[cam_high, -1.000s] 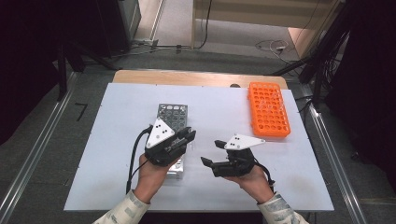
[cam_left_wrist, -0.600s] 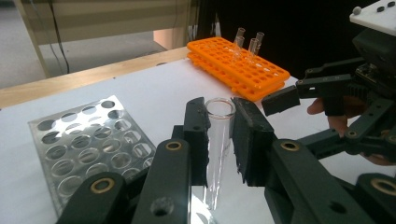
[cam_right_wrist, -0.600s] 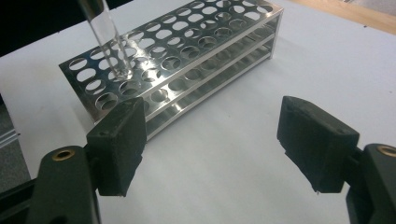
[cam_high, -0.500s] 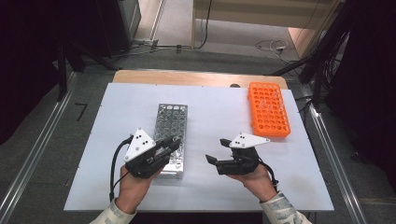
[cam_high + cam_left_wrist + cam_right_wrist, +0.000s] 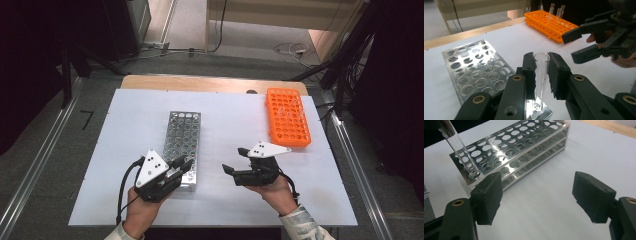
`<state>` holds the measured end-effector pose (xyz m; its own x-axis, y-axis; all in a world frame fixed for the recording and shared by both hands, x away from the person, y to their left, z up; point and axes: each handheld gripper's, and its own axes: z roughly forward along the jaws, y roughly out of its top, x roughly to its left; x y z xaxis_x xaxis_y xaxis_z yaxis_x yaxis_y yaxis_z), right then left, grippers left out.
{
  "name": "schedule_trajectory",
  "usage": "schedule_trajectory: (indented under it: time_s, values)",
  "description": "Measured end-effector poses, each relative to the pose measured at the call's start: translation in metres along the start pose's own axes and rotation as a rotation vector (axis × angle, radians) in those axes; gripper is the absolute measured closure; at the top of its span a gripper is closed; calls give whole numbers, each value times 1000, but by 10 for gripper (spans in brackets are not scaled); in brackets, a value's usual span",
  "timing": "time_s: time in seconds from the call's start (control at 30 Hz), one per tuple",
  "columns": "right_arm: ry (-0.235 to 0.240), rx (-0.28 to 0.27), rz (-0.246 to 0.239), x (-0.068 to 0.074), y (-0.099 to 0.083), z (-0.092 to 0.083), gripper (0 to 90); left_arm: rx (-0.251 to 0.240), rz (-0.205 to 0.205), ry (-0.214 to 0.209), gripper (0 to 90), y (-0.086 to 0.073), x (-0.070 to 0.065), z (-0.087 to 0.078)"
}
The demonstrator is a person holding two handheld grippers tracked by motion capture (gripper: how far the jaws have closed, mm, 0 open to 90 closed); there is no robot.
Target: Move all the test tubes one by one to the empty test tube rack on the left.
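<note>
So my left claw (image 5: 541,72) is clamped on a clear glass tube (image 5: 541,75), its bottom end at the near corner of the steel rack (image 5: 181,145). Right claw (image 5: 536,200) hangs empty, jaws wide, over the worktop (image 5: 225,115). Orange rack (image 5: 286,117) sits further back.

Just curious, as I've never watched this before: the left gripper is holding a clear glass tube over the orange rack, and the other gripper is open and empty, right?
Not quite. The left gripper holds the clear tube over a corner of the metal rack, as the left gripper view shows. The orange rack sits far off by the table's edge. The right gripper is indeed open and empty.
</note>
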<state>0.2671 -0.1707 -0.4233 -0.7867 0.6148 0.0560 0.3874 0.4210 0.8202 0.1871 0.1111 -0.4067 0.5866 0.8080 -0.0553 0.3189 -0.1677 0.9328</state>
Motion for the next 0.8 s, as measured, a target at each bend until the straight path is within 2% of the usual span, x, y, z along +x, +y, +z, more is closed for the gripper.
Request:
schedule_trajectory:
  time_s: [0.27,0.7,0.8]
  values:
    - [-4,4,0,0,-1,0,228,26,49,36,759,-16,-9,7]
    - [-7,23,-4,0,-3,5,229,120,57,35,751,-36,-10,19]
    - [-7,24,-3,0,-4,5,229,122,54,32,722,-37,-10,19]
